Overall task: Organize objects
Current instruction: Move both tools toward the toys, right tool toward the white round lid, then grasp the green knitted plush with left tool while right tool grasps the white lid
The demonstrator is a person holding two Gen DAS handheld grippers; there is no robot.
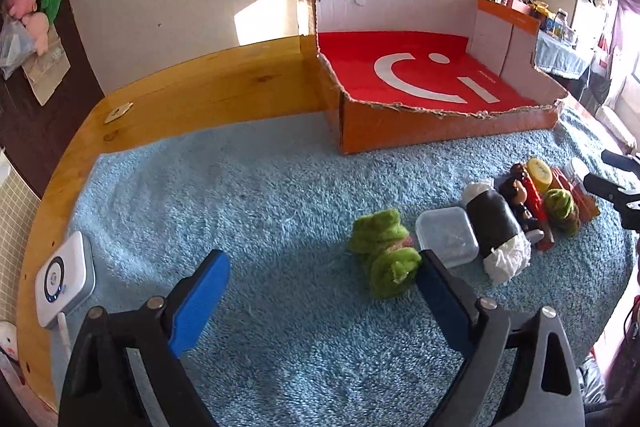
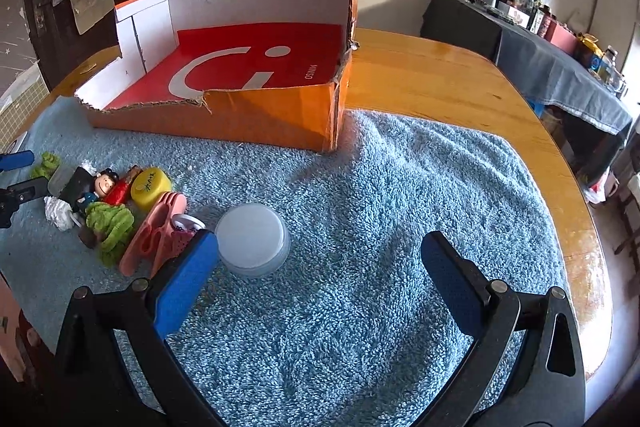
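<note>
L gripper (image 1: 320, 275) jaws wide, nothing gripped; green yarn bundle (image 1: 382, 259) just inside its right pad. R gripper (image 2: 318, 259) released; white round container (image 2: 253, 243) beside its left pad.

Small items clustered on the blue towel (image 2: 360, 227): green yarn (image 1: 384, 259), round white container (image 2: 253, 241), figurine (image 2: 102, 187); orange box (image 2: 240, 99) open behind.

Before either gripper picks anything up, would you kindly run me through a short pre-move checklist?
1. Left gripper open, nothing between the pads: ok.
2. Right gripper open, nothing held: ok.
3. Box has nothing in it: ok.
4. Green yarn lined up between the left jaws: not ok, it sits beside the right-hand finger.
5. White jar lined up between the right jaws: not ok, it sits by the left-hand finger.
6. Jar's lid tight: cannot tell.
</note>
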